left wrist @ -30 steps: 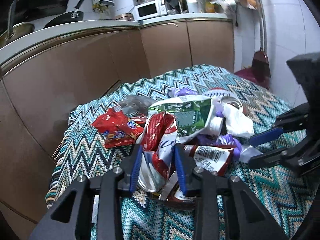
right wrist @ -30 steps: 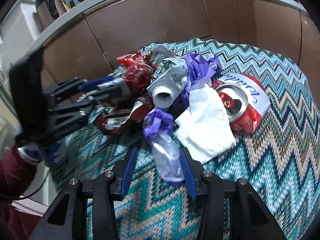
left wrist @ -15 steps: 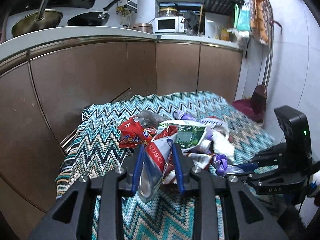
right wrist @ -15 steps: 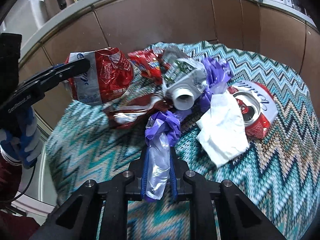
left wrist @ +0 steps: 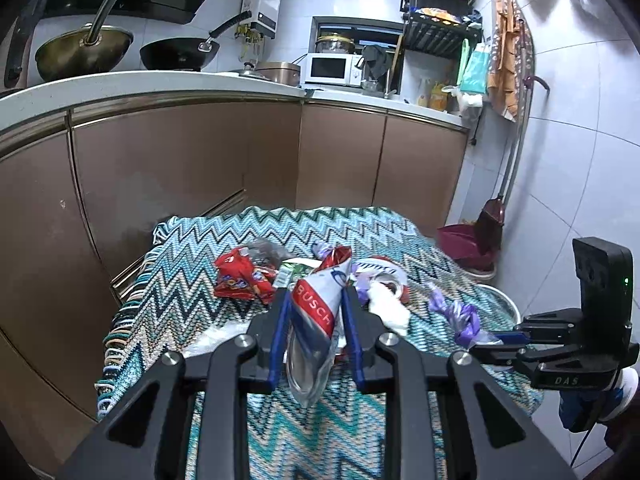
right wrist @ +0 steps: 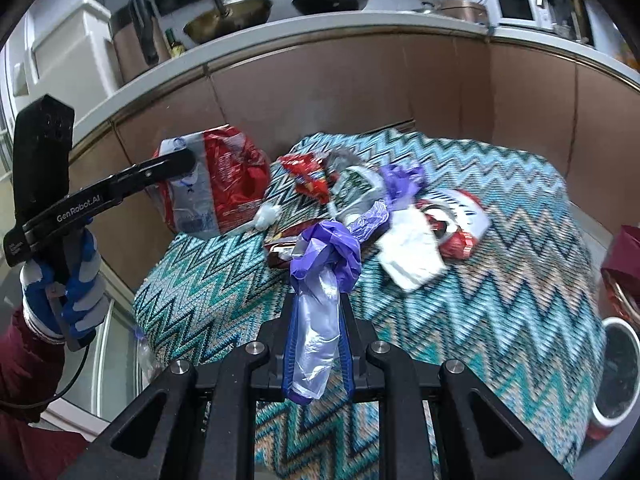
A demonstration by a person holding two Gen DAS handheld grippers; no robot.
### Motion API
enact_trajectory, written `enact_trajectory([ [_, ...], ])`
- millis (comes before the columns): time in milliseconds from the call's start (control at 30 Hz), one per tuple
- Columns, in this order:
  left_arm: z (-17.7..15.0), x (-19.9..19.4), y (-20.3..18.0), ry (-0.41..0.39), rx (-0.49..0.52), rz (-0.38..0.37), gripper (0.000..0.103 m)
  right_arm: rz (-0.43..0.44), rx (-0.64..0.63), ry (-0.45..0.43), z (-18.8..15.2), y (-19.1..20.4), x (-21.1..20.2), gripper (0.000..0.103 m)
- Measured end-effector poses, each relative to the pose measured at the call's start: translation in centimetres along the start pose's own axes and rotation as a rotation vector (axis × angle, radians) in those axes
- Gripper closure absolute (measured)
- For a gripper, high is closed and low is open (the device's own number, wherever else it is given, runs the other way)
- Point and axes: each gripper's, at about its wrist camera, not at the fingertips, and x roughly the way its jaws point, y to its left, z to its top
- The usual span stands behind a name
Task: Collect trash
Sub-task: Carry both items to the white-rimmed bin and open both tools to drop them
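My left gripper (left wrist: 316, 300) is shut on a crushed red and silver can (left wrist: 318, 312) and holds it above the zigzag-cloth table (left wrist: 200, 280); the can also shows in the right wrist view (right wrist: 216, 188). My right gripper (right wrist: 318, 304) is shut on a knotted purple plastic bag (right wrist: 320, 288), lifted off the cloth; it also shows in the left wrist view (left wrist: 460, 318). Trash left on the table: a red snack wrapper (left wrist: 240, 278), a white tissue (right wrist: 412, 252), a second crushed red can (right wrist: 456, 220), a green carton (right wrist: 356, 192).
Brown kitchen cabinets (left wrist: 180, 168) stand behind the table. A white-rimmed bin (right wrist: 616, 368) sits low at the right of the table. A dustpan and broom (left wrist: 476, 240) lean at the far right wall.
Both grippers have risen and pulled back from the pile. The left carries the crushed can up; the right closed on the purple bag and lifted it.
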Motion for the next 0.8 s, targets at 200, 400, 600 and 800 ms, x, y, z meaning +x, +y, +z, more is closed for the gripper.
enact_trajectory([
  [200,1.9,0.5,-4.6,0.003,0.035,-0.077,0.079,-0.095,0.103,-0.081,-1.7,-4.3,-5.1,0.086],
  [400,4.1,5.2,-13.2,0.062,0.118,-0.228,0.079,-0.257,0.272,-0.148,-5.3,-11.7,-10.9,0.086],
  [600,6.2,13.6,-24.5,0.146,0.211,-0.377,0.079,-0.386,0.485,-0.208,-9.0,-20.4,-14.0,0.086],
  [800,6.9,23.4,-34.3,0.237,0.264,-0.472,0.079,-0.433,0.614,-0.231,-10.1,-28.3,-13.5,0.086],
])
